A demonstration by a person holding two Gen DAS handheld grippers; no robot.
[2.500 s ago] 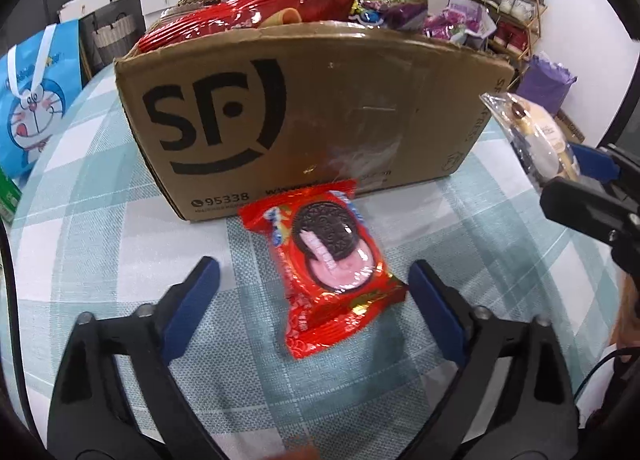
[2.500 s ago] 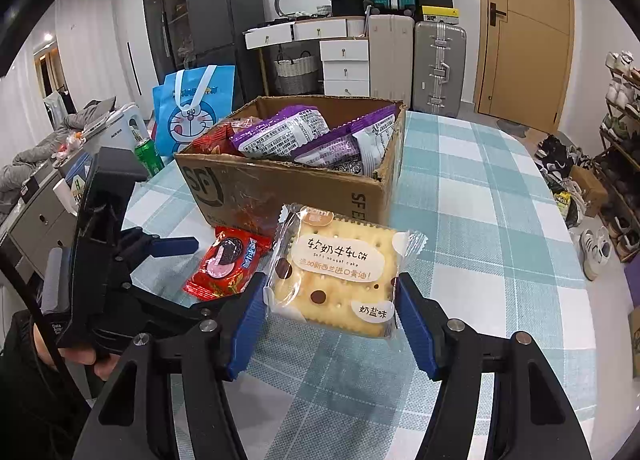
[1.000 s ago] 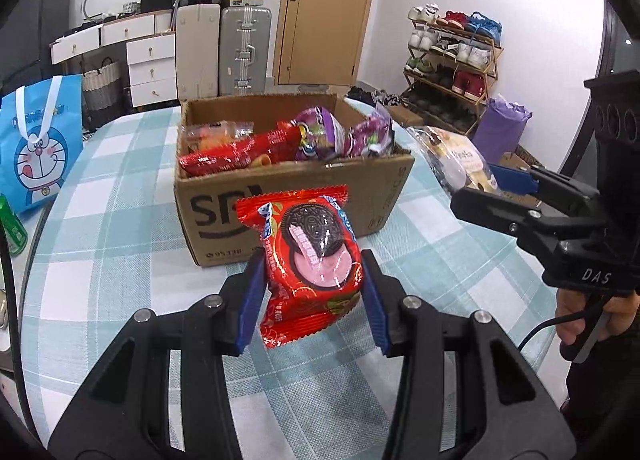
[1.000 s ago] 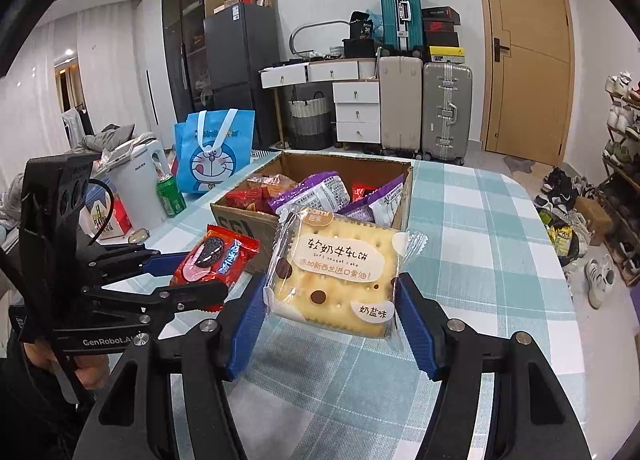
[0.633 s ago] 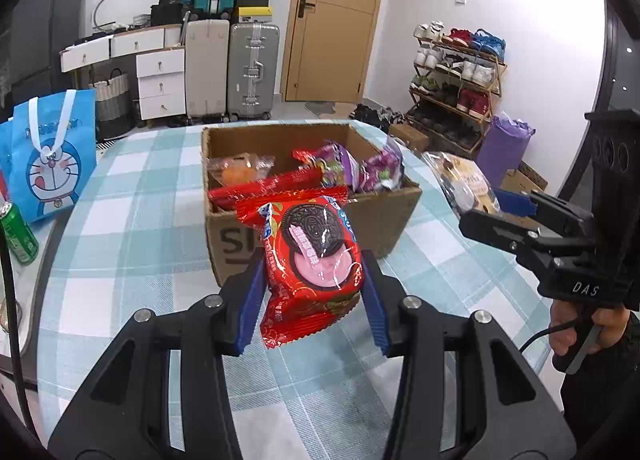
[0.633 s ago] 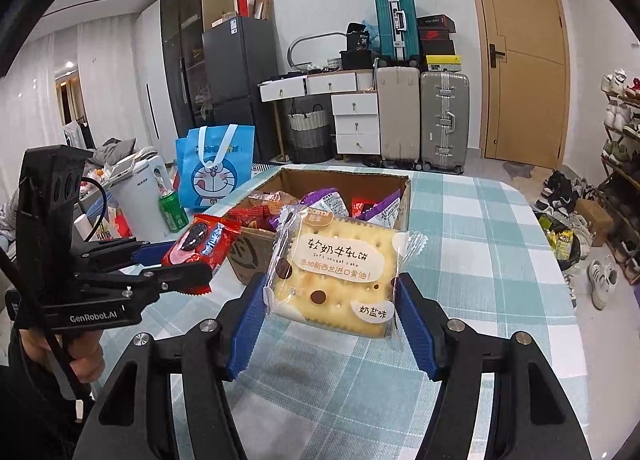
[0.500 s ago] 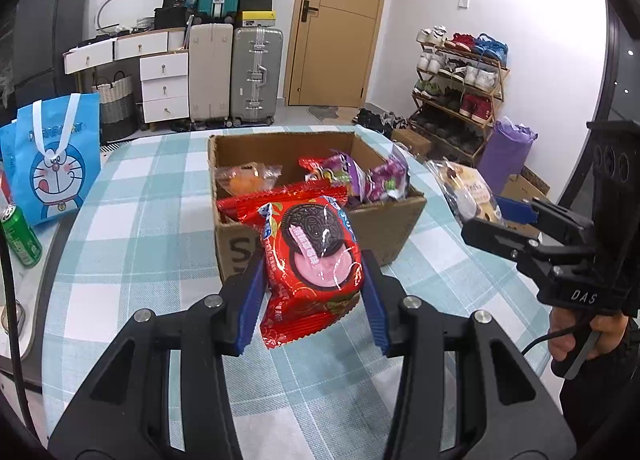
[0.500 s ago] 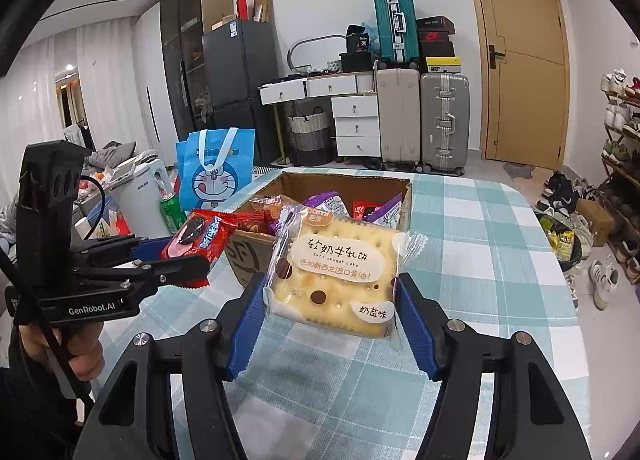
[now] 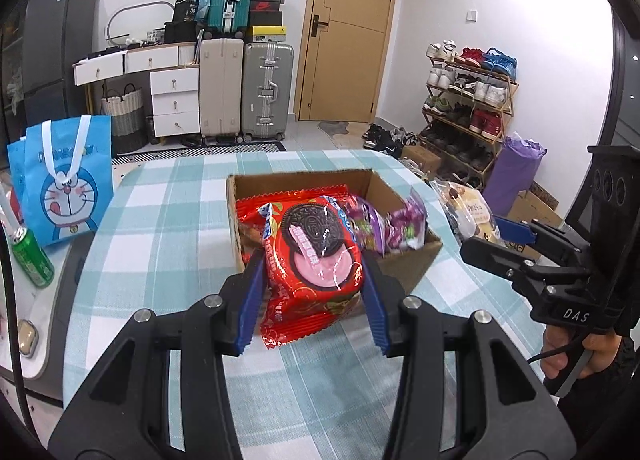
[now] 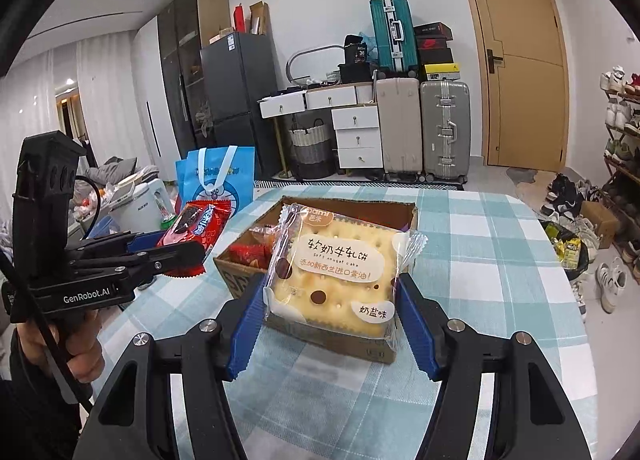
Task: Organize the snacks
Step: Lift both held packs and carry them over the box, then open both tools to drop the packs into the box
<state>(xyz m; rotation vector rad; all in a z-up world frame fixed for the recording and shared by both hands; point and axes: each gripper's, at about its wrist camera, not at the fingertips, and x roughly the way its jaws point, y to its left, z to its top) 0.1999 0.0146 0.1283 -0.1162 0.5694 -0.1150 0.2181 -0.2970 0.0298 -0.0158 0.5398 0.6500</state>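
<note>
My left gripper [image 9: 314,280] is shut on a red Oreo packet [image 9: 314,256], held in the air in front of the open cardboard box [image 9: 408,264]. The box holds red and purple snack bags [image 9: 384,224]. In the right wrist view my right gripper [image 10: 330,296] is shut on a clear-wrapped nougat cracker pack [image 10: 340,272], also raised above the table before the cardboard box [image 10: 240,272]. The left gripper [image 10: 176,250] with the Oreo packet [image 10: 196,224] shows at the left there. The right gripper [image 9: 496,238] with the cracker pack [image 9: 466,210] shows at the right of the left wrist view.
The box stands on a table with a teal checked cloth [image 9: 168,220]. A blue cartoon bag [image 9: 64,184] and a green can [image 9: 30,258] stand at the table's left. Suitcases, drawers and a shoe rack [image 9: 468,108] lie beyond. A person's hand [image 10: 76,344] grips the left handle.
My left gripper has risen with the Oreo packet, so the box's inside now shows more from above. The right gripper still holds the cracker pack, tilted slightly upward.
</note>
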